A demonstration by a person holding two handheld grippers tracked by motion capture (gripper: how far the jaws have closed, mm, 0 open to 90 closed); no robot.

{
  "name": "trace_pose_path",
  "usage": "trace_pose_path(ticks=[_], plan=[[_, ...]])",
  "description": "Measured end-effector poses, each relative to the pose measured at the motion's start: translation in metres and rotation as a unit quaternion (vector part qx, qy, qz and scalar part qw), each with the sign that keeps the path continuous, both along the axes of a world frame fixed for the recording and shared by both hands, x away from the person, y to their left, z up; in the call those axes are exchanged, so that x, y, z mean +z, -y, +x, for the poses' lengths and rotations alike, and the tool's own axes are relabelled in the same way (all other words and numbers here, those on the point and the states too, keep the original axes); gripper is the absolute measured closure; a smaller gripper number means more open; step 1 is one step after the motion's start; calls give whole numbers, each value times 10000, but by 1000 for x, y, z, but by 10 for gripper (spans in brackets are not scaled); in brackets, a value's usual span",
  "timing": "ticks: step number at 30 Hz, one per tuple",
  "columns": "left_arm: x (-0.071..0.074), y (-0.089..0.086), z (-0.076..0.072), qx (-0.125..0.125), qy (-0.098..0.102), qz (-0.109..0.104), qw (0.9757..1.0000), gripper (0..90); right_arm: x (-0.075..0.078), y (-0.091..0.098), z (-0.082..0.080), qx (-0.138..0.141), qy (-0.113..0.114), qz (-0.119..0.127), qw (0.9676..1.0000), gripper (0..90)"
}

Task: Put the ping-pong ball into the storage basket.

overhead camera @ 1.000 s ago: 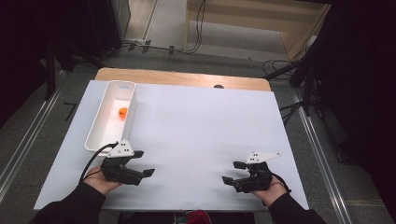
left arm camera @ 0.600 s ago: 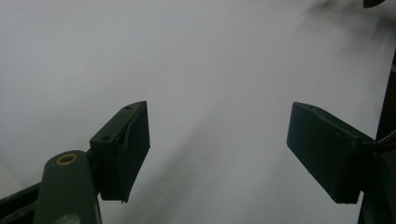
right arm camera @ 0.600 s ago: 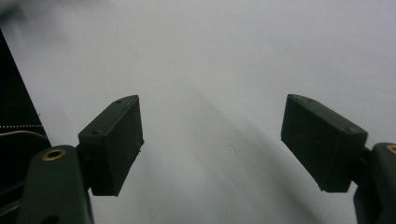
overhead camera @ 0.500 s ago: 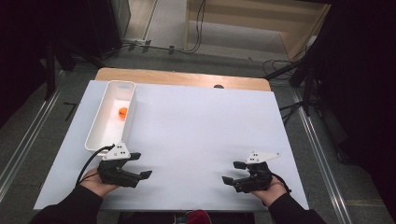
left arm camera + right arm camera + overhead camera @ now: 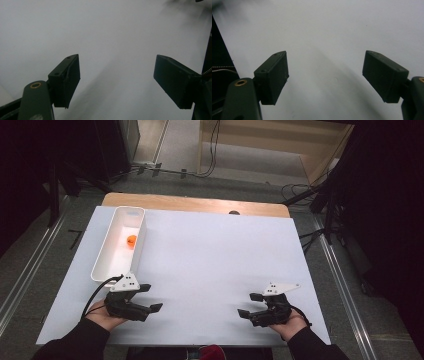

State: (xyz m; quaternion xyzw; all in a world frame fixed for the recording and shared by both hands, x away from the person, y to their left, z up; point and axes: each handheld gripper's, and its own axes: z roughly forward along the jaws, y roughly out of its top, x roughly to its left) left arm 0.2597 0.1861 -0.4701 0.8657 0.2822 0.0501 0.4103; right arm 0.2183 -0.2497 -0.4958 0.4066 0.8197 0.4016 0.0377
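Both tongs, left (image 5: 148, 298) and right (image 5: 250, 305), rest spread and empty near the table's front edge; the orange ball (image 5: 131, 240) lies in the white bin (image 5: 137, 249) ahead of the left one, nearer it.

White-topped table (image 5: 215, 265) — 1 white bin (image 5: 106, 265) at its left edge, 2 grippers resting near.

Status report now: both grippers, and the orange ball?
Left gripper and right gripper open, empty, low over table. Orange ball in white bin. Path clear.

A lab: white-topped table (image 5: 210, 265) on dark flooring, loose cables (image 5: 215, 150), black stands.
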Motion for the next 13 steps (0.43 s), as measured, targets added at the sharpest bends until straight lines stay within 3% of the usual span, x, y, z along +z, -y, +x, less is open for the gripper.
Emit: trace_pose_path(ticks=[13], plan=[[0, 0, 0, 10, -6, -5, 10000, 218, 0, 0, 0, 7, 4, -13, 10000, 195]])
